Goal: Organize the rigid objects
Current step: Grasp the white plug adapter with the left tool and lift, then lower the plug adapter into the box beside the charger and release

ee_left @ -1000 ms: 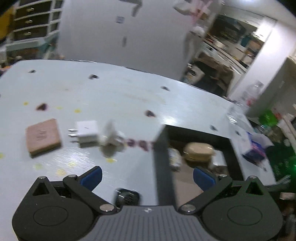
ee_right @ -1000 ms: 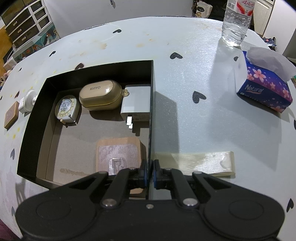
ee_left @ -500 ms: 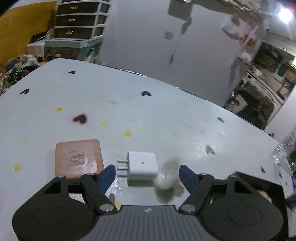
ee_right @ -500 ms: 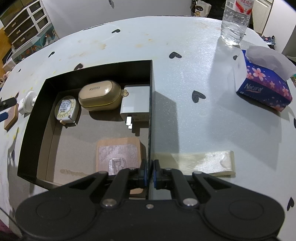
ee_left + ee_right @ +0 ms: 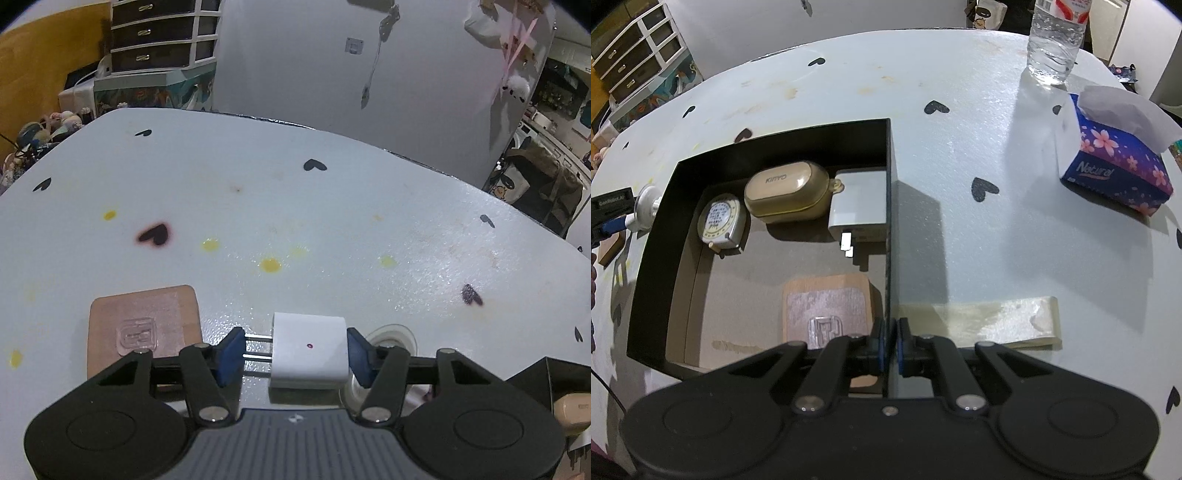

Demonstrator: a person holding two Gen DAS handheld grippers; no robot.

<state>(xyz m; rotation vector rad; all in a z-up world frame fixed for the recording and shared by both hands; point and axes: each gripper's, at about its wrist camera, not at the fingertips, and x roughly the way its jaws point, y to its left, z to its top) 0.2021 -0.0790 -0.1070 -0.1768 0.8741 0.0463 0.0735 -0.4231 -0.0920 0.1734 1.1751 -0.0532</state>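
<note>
Table top point(image 5: 332, 221): pale grey-white, printed with black hearts, spotted with yellow stains. Plug adapter point(image 5: 309, 350): white, one small red dot. Coaster point(image 5: 144, 325): brown wood. Storage box point(image 5: 775, 144): black walls, tan floor. Earbud case point(image 5: 790, 192): beige. Tissue box point(image 5: 1115, 173): dark blue with pink blossoms. Left gripper point(image 5: 294, 354) pads: blue.

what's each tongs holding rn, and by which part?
Right tongs: shut on the black box's right wall, near its front corner. Left tongs: closing around the white charger, prong tips to rear face; firm grip can't be told yet.
</note>
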